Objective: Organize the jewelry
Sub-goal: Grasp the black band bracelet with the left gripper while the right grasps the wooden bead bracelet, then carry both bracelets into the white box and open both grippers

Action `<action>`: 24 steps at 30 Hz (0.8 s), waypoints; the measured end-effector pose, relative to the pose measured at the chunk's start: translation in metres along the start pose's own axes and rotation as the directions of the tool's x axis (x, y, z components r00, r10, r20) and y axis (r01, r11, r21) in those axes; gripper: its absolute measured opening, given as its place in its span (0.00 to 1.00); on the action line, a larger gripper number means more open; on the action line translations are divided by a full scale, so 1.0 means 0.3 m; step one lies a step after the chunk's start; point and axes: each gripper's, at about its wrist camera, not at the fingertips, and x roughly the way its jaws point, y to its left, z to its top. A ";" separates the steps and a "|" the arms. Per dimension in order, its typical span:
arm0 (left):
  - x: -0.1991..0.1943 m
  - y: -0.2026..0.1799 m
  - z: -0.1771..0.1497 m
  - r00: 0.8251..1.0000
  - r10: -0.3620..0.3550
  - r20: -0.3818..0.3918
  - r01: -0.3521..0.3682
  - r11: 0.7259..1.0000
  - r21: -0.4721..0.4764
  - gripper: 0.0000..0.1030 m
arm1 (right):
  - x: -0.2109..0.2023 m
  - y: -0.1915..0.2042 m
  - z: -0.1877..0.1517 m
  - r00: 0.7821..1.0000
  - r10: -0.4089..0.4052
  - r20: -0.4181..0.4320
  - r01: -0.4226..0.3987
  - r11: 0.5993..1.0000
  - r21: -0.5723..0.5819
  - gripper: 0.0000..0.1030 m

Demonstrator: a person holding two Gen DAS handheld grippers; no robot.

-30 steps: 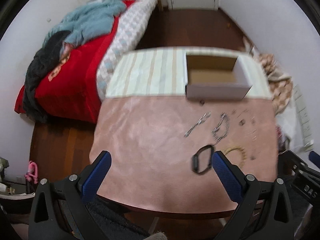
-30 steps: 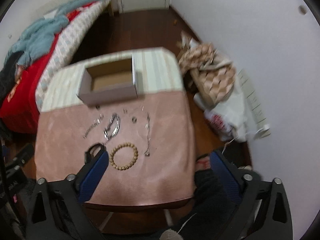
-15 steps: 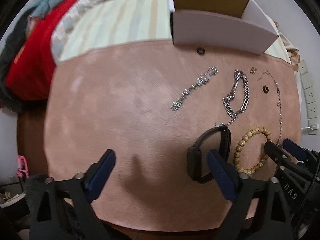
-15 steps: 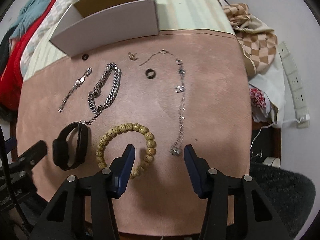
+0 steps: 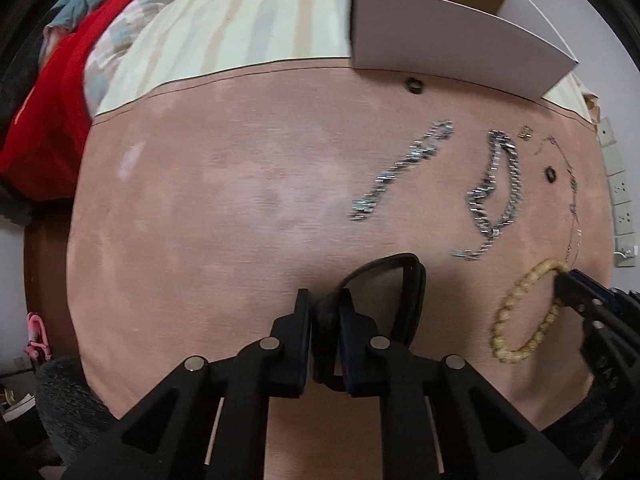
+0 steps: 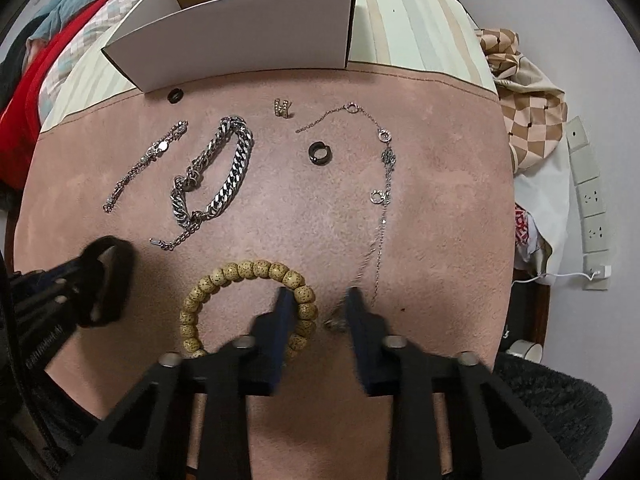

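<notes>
The left half of the table (image 5: 200,208) is bare pink cloth out to its rounded edge, with wood floor and a red-covered bed (image 5: 48,92) beyond; the jewelry crowds the right half. At the far edge a white cardboard box (image 6: 248,40) sits open-topped on the striped cloth, a small black ring (image 6: 175,95) just before its front wall.

The left claw (image 5: 325,320) is clenched on the near end of the black wristband (image 5: 400,280), whose loop runs away from the claw toward the box. The right claw (image 6: 316,312) is partly closed: its left finger is inside the wooden bead bracelet (image 6: 240,276), against the beads, its right finger beside the near end of the thin charm chain (image 6: 386,160), nothing yet pinched between them.

Only the right wrist view shows sharply the heavy curb-link bracelet (image 6: 224,172), folded with its long axis toward the box, the slim silver bracelet (image 6: 148,164) lying diagonally left of it, a black ear cuff (image 6: 319,153) and a small gold charm (image 6: 282,108). The left view blurs these, but shows the open left side of the table.
</notes>
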 end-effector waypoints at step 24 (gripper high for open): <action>-0.068 0.025 -0.024 0.999 0.000 0.052 0.000 1.000 -0.009 0.09 | -0.096 -0.052 -0.012 0.984 0.169 0.059 -0.171 0.984 0.039 0.40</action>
